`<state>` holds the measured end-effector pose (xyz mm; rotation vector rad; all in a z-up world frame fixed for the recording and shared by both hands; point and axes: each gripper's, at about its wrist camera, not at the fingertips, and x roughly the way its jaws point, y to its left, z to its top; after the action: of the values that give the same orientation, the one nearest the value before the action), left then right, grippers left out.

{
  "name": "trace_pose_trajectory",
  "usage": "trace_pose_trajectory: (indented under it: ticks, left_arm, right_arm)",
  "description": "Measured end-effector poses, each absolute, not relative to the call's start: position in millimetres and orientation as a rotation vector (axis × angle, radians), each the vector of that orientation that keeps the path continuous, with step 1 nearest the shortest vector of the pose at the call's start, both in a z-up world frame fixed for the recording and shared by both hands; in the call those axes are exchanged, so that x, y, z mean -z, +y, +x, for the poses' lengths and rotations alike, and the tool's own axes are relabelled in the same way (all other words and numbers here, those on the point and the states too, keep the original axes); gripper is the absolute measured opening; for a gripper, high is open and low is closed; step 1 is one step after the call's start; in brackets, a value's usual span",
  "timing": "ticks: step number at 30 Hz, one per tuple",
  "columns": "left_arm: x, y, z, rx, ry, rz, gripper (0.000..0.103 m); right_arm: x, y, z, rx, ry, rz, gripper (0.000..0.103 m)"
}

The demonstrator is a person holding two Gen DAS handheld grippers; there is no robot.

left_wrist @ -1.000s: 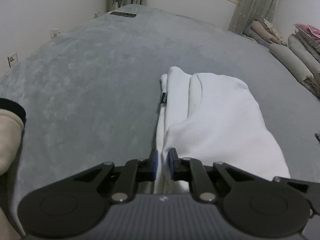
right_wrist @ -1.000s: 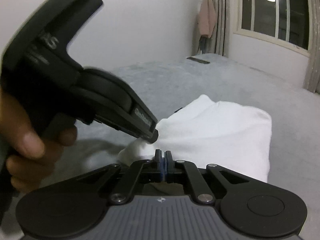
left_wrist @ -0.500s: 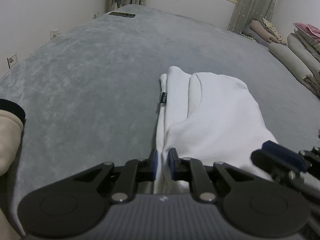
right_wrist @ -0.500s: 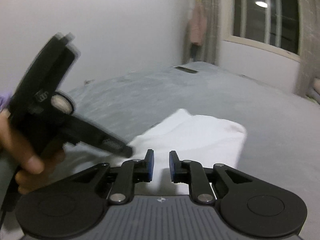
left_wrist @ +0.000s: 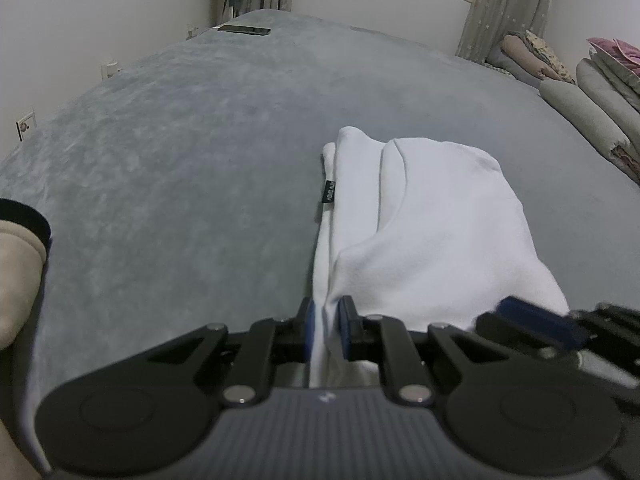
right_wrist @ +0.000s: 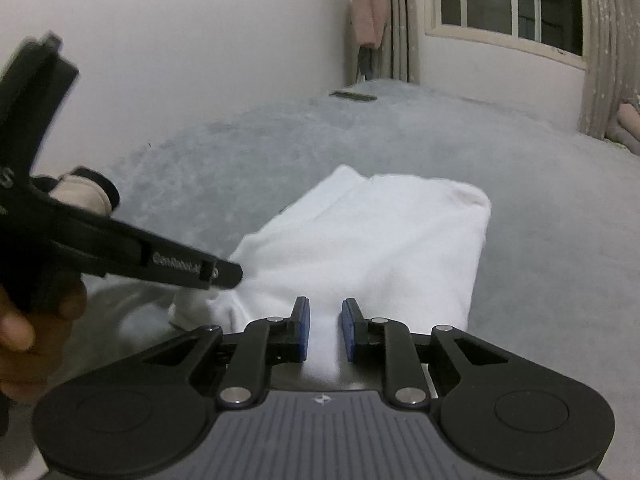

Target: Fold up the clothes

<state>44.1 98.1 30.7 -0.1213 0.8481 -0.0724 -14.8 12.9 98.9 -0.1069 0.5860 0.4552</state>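
Observation:
A white folded garment (left_wrist: 432, 220) lies on the grey bed cover (left_wrist: 180, 152), its black label on the left edge. My left gripper (left_wrist: 325, 328) is shut on the garment's near left edge, with cloth pinched between the blue pads. In the right wrist view the left gripper (right_wrist: 232, 274) bites the garment (right_wrist: 380, 232) at its near left corner, held by a hand (right_wrist: 24, 320). My right gripper (right_wrist: 325, 328) hovers at the near edge. Its jaws are opening, and white cloth shows in the gap without the pads pressing it. The right gripper (left_wrist: 520, 320) also shows blurred at the left view's lower right.
A dark phone (left_wrist: 244, 30) lies at the bed's far end. Rolled and folded bedding (left_wrist: 592, 112) is stacked along the right side. A white wall runs along the left; a window and curtains (right_wrist: 604, 52) stand behind. A beige sleeve (left_wrist: 16, 248) is at the left edge.
The right gripper's jaws went from shut to apart, and it shifted right, away from the left gripper. It came into the left wrist view at lower right. The left gripper stayed put.

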Motion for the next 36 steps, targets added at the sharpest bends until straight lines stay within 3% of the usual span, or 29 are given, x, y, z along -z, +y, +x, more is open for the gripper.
trace_pose_trajectory:
  ticks: [5, 13, 19, 24, 28, 32, 36]
  left_arm:
    - [-31.4, 98.3, 43.2, 0.073, 0.849, -0.122, 0.012]
    - [-33.8, 94.7, 40.1, 0.075, 0.835, -0.081, 0.015]
    - [-50.6, 114.2, 35.4, 0.132, 0.817, -0.178, 0.016]
    - [-55.6, 127.0, 33.5, 0.146, 0.825, -0.262, 0.02]
    - [-51.0, 129.3, 33.4, 0.159, 0.841, -0.306, 0.025]
    - [-48.4, 131.9, 35.7, 0.167, 0.845, -0.344, 0.047]
    - [-43.3, 137.2, 39.5, 0.161, 0.858, -0.386, 0.048]
  right_arm:
    - [-119.6, -9.9, -17.9, -0.419, 0.529, -0.052, 0.017]
    - [-98.7, 6.1, -6.5, -0.387, 0.578, -0.151, 0.02]
    - [-111.7, -13.8, -9.3, -0.414, 0.561, -0.069, 0.021]
    - [-124.2, -45.9, -10.9, -0.375, 0.537, 0.033, 0.042]
    - [-122.9, -66.3, -3.5, -0.376, 0.598, 0.137, 0.045]
    - [-116.5, -79.5, 3.8, -0.399, 0.69, 0.24, 0.054]
    - [-106.3, -91.6, 8.8, -0.4, 0.758, 0.338, 0.059]
